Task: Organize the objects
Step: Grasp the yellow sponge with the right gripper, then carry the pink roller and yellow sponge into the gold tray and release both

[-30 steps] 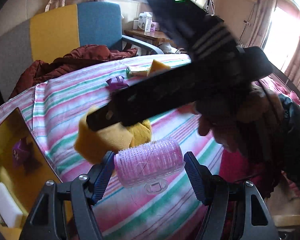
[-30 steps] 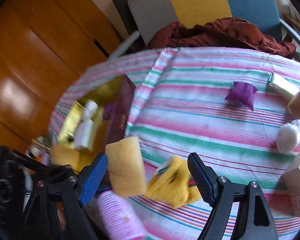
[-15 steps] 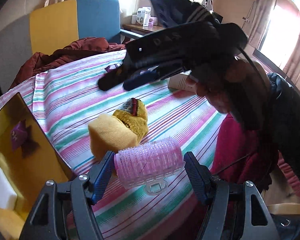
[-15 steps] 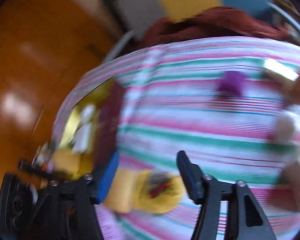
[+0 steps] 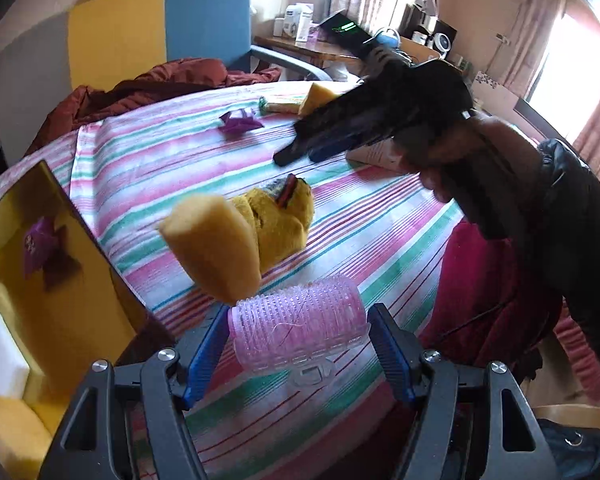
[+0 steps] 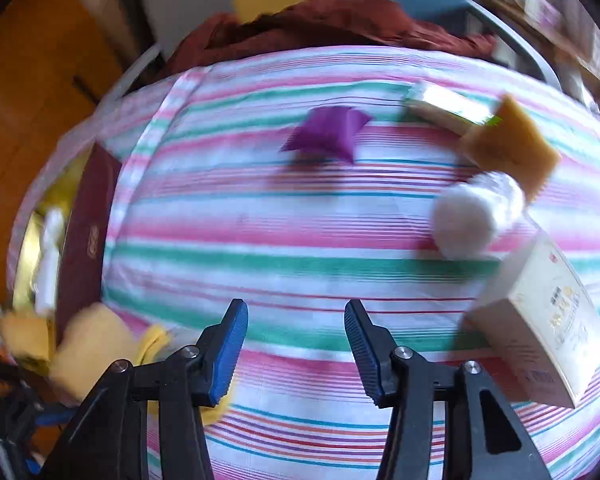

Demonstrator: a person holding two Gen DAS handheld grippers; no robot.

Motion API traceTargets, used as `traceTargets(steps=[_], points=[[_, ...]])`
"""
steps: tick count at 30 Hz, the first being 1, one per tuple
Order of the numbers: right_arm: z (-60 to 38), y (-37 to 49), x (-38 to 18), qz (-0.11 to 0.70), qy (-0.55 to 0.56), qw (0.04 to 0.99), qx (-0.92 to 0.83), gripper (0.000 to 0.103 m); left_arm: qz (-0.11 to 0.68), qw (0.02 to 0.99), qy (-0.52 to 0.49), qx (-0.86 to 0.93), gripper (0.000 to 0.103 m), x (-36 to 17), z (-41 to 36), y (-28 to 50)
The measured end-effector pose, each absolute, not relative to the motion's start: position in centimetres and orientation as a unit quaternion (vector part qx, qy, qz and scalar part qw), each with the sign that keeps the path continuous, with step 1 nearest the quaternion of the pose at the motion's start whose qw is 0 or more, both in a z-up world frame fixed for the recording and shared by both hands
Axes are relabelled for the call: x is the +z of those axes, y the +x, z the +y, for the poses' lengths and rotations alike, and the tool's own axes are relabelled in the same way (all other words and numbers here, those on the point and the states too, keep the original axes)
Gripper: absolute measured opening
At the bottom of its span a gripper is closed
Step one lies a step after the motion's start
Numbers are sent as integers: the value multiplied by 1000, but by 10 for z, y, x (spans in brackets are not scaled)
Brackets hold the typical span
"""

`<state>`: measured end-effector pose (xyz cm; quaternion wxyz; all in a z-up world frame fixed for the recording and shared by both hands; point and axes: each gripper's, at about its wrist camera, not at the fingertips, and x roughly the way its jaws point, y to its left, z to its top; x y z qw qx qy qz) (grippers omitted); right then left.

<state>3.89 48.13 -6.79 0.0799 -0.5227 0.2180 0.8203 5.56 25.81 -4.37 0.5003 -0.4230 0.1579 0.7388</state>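
My left gripper [image 5: 296, 344] is shut on a pink hair roller [image 5: 296, 320], held crosswise between the blue pads above the striped tablecloth [image 5: 360, 240]. Just beyond it a yellow sponge [image 5: 216, 248] leans on a yellow plush toy [image 5: 280, 220]. My right gripper [image 6: 296, 344] hovers over the cloth, jaws closing with nothing between them; the left wrist view shows it [image 5: 296, 157] farther back, in a person's hand. A purple pouch [image 6: 326, 134] lies ahead of it. The gold-lined box [image 5: 88, 280] stands open at the left.
At the right lie a white fluffy ball [image 6: 476, 216], a tan sponge [image 6: 512, 152], a wrapped bar [image 6: 444, 106] and a cream carton [image 6: 548, 320]. The box holds a purple pouch [image 5: 40, 244] and white pieces [image 5: 0, 352]. A chair with a red garment [image 6: 340, 20] stands behind the table.
The right gripper let go of the yellow sponge beside the plush toy, drew away to the right and narrowed its jaws. The left gripper kept the roller.
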Motion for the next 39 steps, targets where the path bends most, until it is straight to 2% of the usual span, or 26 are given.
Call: traceTargets(steps=[4, 6, 8, 11, 13, 16, 17, 18, 21, 22, 24, 27, 29, 31, 34, 37, 39], points=[[473, 42, -52, 238, -488, 15, 840, 52, 151, 494, -431, 740, 71, -48, 256, 49], [459, 38, -51, 228, -493, -38, 839, 57, 152, 494, -432, 739, 71, -48, 254, 50], [435, 30, -55, 204, -514, -87, 829, 73, 148, 493, -434, 739, 71, -48, 252, 51], [409, 28, -59, 149, -533, -100, 827, 73, 147, 493, -433, 740, 71, -47, 249, 51], [408, 28, -61, 129, -534, -75, 832, 71, 146, 497, -433, 738, 71, -47, 247, 52], [412, 32, -71, 74, -550, 19, 832, 62, 144, 495, -436, 738, 71, -47, 246, 51], [418, 32, -66, 80, -538, 36, 838, 52, 143, 495, -436, 738, 71, -48, 246, 50], [424, 34, -58, 86, -517, 53, 850, 51, 142, 494, -437, 738, 71, -47, 245, 50], [442, 42, -38, 112, -466, 96, 872, 61, 141, 495, -437, 738, 71, -47, 244, 48], [446, 45, -32, 119, -450, 104, 879, 68, 140, 495, -437, 738, 71, -47, 244, 49], [450, 48, -22, 157, -422, 65, 891, 70, 137, 495, -439, 737, 71, -47, 243, 48], [435, 45, -19, 213, -422, -70, 878, 70, 136, 494, -439, 738, 71, -46, 241, 49], [412, 42, -19, 224, -437, -158, 857, 70, 134, 494, -439, 738, 71, -45, 238, 48], [392, 42, -25, 233, -458, -205, 833, 70, 129, 494, -439, 739, 71, -45, 235, 47], [370, 38, -34, 212, -490, -216, 818, 73, 122, 496, -440, 739, 71, -45, 232, 45], [362, 33, -45, 211, -511, -207, 807, 86, 116, 500, -437, 738, 71, -45, 228, 45], [362, 29, -55, 205, -526, -192, 803, 86, 114, 500, -437, 739, 71, -45, 226, 44]])
